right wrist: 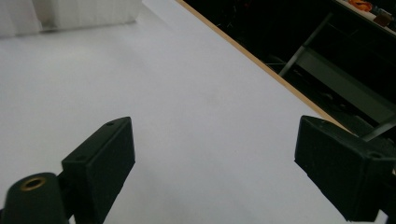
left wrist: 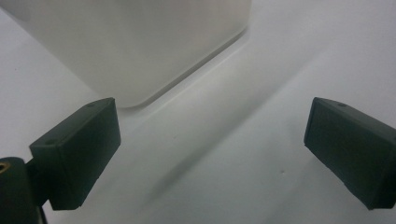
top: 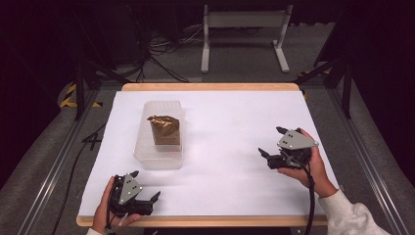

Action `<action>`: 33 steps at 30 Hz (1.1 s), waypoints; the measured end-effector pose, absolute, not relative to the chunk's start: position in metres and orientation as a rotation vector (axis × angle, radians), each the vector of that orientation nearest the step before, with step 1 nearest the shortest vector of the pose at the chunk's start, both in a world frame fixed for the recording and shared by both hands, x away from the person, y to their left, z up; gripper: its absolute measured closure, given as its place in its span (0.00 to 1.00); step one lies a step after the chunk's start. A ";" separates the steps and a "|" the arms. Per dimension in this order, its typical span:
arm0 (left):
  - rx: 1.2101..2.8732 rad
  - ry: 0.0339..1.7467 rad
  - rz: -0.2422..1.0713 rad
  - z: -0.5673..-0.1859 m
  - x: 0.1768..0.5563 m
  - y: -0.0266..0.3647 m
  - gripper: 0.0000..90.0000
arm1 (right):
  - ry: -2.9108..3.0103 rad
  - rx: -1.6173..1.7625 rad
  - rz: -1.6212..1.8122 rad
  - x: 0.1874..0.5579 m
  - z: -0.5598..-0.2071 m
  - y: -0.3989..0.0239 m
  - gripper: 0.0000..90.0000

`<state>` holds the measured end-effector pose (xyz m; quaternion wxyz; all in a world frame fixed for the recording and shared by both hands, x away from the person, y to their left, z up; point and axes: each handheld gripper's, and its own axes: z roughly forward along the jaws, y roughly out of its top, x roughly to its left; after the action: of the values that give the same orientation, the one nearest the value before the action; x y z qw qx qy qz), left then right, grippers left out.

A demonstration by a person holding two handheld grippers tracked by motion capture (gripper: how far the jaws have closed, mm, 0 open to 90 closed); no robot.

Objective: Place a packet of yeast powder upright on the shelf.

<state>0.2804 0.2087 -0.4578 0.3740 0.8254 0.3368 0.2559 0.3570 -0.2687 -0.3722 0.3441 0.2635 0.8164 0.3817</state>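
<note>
A translucent plastic container (top: 147, 155) stands left of centre on the white table (top: 230, 122). A crumpled gold-brown bag (top: 165, 129) sits upright inside it. My left gripper (top: 146, 185) rests near the front left edge, just short of the container, open with nothing between its jaws. In the left gripper view the left gripper (left wrist: 210, 135) points at the container's rounded near corner (left wrist: 140, 42). My right gripper (top: 270, 141) is held at the right side of the table, open and empty. In the right gripper view the right gripper (right wrist: 212, 154) faces bare table, with the container (right wrist: 84, 14) far off.
The table's wooden rim (top: 210, 86) borders the white top; in the right gripper view that rim (right wrist: 243, 51) runs diagonally. Beyond the table stand a white desk frame (top: 244, 22) and floor cables (top: 161, 49). Metal rails (top: 54, 166) flank the table.
</note>
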 end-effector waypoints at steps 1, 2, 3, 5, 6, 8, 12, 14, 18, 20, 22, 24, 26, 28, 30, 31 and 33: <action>2.113 0.863 0.654 -0.458 0.280 0.209 0.05 | 2.120 0.681 1.004 0.354 -0.375 -0.271 0.14; 2.113 0.862 0.654 -0.458 0.280 0.209 0.05 | 2.116 0.676 1.006 0.352 -0.377 -0.274 0.14; 2.113 0.863 0.654 -0.458 0.280 0.209 0.05 | 2.116 0.669 1.004 0.350 -0.379 -0.276 0.14; 2.116 0.860 0.655 -0.458 0.281 0.209 0.05 | 2.114 0.669 1.008 0.346 -0.383 -0.282 0.15; 2.114 0.863 0.655 -0.458 0.280 0.208 0.05 | 2.107 0.678 1.011 0.344 -0.385 -0.286 0.15; 2.117 0.861 0.657 -0.458 0.281 0.208 0.05 | 2.095 0.689 1.014 0.340 -0.388 -0.293 0.15; 2.117 0.863 0.655 -0.458 0.281 0.208 0.05 | 2.085 0.712 1.018 0.333 -0.395 -0.306 0.15; 2.115 0.864 0.656 -0.458 0.281 0.207 0.05 | 2.087 0.725 1.011 0.331 -0.399 -0.312 0.15; 2.120 0.863 0.658 -0.458 0.281 0.207 0.05 | 2.079 0.743 1.012 0.326 -0.404 -0.320 0.15; 2.120 0.861 0.659 -0.458 0.281 0.207 0.05 | 2.074 0.748 1.011 0.323 -0.407 -0.325 0.15; 2.122 0.861 0.657 -0.458 0.282 0.207 0.05 | 2.064 0.751 1.004 0.319 -0.410 -0.330 0.14; 2.119 0.865 0.653 -0.458 0.282 0.207 0.05 | 2.058 0.762 1.014 0.316 -0.411 -0.335 0.14; 2.122 0.860 0.657 -0.458 0.282 0.207 0.05 | 2.046 0.791 1.023 0.314 -0.414 -0.340 0.14; 2.121 0.859 0.655 -0.458 0.282 0.206 0.05 | 2.036 0.817 1.039 0.311 -0.416 -0.345 0.14; 2.123 0.862 0.653 -0.458 0.283 0.206 0.05 | 2.023 0.828 1.040 0.308 -0.419 -0.349 0.14; 2.123 0.859 0.654 -0.458 0.283 0.205 0.05 | 2.019 0.829 1.044 0.307 -0.420 -0.351 0.14; 2.124 0.860 0.650 -0.458 0.284 0.205 0.05 | 2.017 0.855 1.047 0.305 -0.423 -0.355 0.14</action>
<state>0.2842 0.2048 -0.4584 0.3707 0.8282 0.3353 0.2534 0.3045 -0.3549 -0.4235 0.3495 0.3300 0.7783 0.4039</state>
